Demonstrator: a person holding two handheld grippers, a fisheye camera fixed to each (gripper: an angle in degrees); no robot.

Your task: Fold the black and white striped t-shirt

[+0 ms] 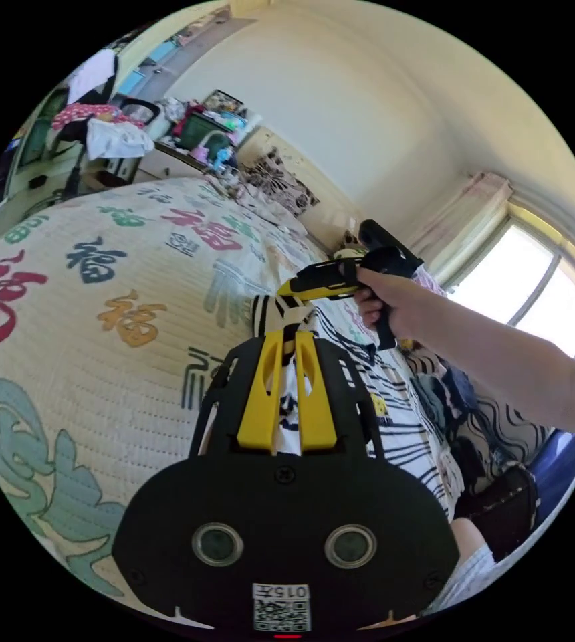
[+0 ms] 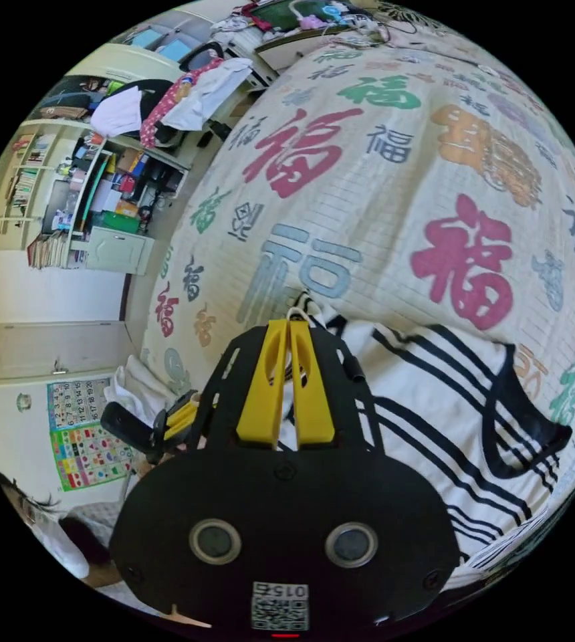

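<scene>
The black and white striped t-shirt lies on the cream bedspread with big coloured characters. My left gripper is shut on an edge of the shirt, its yellow jaws pinching the cloth. Just beyond it the right gripper, held in a person's hand, grips the same raised edge. In the right gripper view my right gripper is shut on a bunched corner of the t-shirt, which spreads out to the right over the bedspread. The left gripper shows low on the left.
A cluttered desk and chair with draped clothes stand past the bed's far end. A window with a curtain is on the right. Shelves with books and boxes and a wall poster line the room's side. Dark patterned fabric lies by the shirt.
</scene>
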